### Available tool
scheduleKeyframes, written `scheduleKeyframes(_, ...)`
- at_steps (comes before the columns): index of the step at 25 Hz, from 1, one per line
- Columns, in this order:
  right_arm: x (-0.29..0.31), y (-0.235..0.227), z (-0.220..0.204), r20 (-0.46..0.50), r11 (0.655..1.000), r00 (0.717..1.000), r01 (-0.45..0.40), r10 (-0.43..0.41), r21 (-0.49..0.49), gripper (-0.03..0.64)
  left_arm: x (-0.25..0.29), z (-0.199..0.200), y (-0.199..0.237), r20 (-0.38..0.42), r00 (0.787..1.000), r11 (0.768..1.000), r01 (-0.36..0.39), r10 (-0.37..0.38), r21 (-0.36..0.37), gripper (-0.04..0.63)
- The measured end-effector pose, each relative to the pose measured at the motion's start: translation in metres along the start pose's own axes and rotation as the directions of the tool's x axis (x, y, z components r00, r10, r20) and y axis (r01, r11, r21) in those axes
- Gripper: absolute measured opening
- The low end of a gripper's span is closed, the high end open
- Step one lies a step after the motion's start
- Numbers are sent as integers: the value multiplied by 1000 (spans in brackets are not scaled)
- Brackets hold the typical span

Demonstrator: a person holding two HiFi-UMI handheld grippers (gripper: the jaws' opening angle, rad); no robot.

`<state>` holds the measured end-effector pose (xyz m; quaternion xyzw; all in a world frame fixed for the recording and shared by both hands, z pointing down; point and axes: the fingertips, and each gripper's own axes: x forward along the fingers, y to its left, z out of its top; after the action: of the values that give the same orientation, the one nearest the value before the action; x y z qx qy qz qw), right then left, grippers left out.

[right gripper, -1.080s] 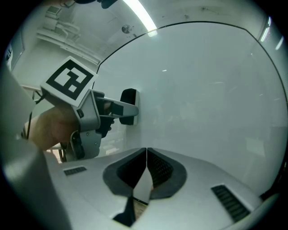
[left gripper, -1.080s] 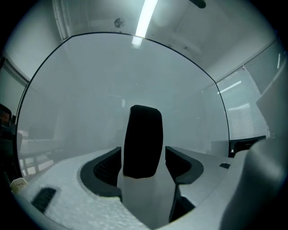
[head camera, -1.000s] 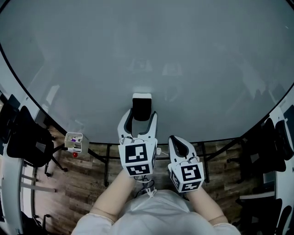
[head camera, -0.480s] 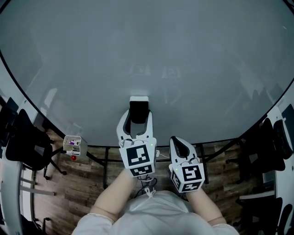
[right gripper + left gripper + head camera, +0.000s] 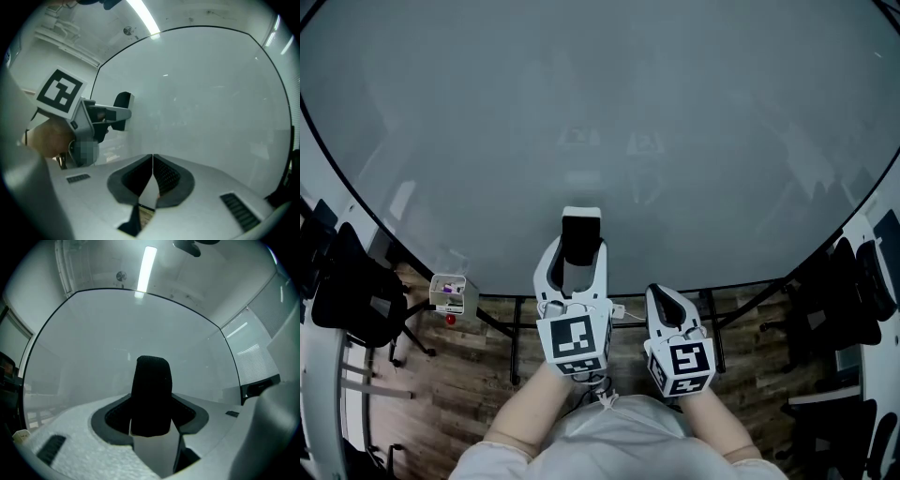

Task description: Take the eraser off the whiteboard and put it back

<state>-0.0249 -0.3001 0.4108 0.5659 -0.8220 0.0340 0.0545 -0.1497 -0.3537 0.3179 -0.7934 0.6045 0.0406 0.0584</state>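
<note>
Since a second ago, the left claw (image 5: 579,251) has drawn back a little toward the person. The eraser (image 5: 581,232) has come with it and sits lower in the head view than before. The claw's jaws are closing, with the black-and-white eraser standing upright between them, and the pads appear to press on its sides. That suggests the eraser is gripped and coming off the whiteboard (image 5: 600,122), though no view shows clearly whether the two are apart yet. The right claw (image 5: 664,298) hangs just beside the left, its jaws pressed together on nothing. Putting the eraser back on the board is not yet done.
</note>
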Motion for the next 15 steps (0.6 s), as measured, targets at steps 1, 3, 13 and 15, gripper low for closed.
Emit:
scheduleKeyframes(1,-2,1,-2,-4,1000,1000,1,-1,4,28,-5,-4,-2,-1,1000,1000,8,-8,10,247)
scheduleKeyframes(3,-6,0,-7,-11,1000,1000,7,-7,13,28,-16,-18,-9,-23,999,1000,27,-27,10,247)
scheduleKeyframes(13,-11,13,-21,-21,1000,1000,-9,9,21,28,-62,-94,-15,-200,978,998,48,-57,-49,247)
scheduleKeyframes(15,-12,16,-22,-16,1000,1000,-10,10,23,28,-67,-97,-15,-206,977,998,47,-56,-46,249)
